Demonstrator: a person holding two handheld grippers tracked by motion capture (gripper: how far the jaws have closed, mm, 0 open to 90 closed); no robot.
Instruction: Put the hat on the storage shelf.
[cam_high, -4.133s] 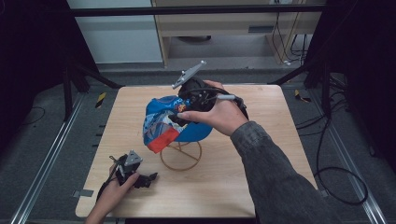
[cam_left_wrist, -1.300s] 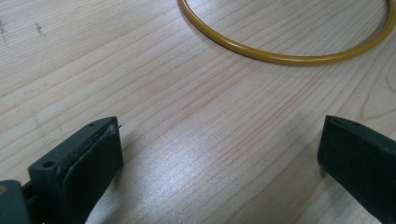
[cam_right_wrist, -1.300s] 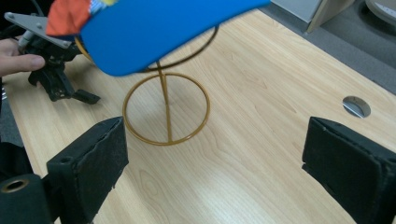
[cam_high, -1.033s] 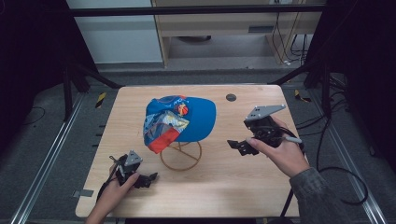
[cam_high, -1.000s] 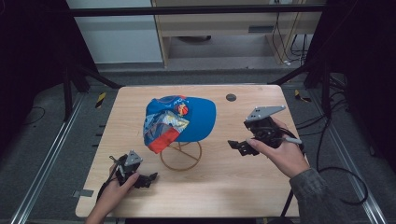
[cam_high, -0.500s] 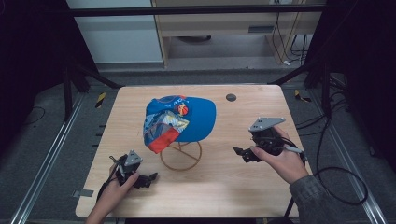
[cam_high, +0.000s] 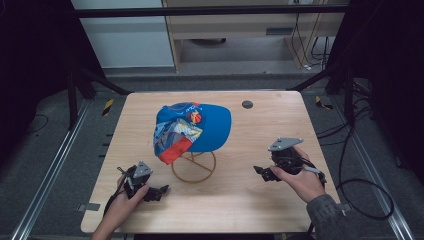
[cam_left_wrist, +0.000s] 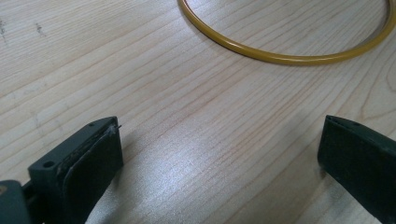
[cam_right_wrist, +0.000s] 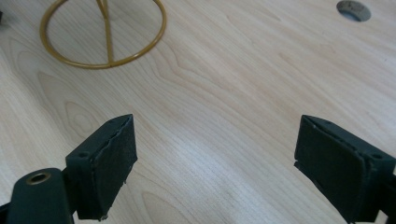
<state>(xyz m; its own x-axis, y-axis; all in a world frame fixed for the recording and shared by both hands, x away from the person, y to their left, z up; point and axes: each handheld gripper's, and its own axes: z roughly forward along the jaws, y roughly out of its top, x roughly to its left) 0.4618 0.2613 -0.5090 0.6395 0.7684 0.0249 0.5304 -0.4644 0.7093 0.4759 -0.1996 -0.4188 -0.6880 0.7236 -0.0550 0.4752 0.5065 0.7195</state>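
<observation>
Cap sits on the wire stand at frame centre — hanging looks done. Left tool, lower left, and right tool, lower right, rest on the bench, jaws wide apart, empty — nothing seems left.

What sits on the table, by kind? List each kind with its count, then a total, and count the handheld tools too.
Baseball cap: 1
Gold wire stand: 1
Handheld tools: 2, the left tool and the right tool, both open and holding nothing
Total: 4
</observation>
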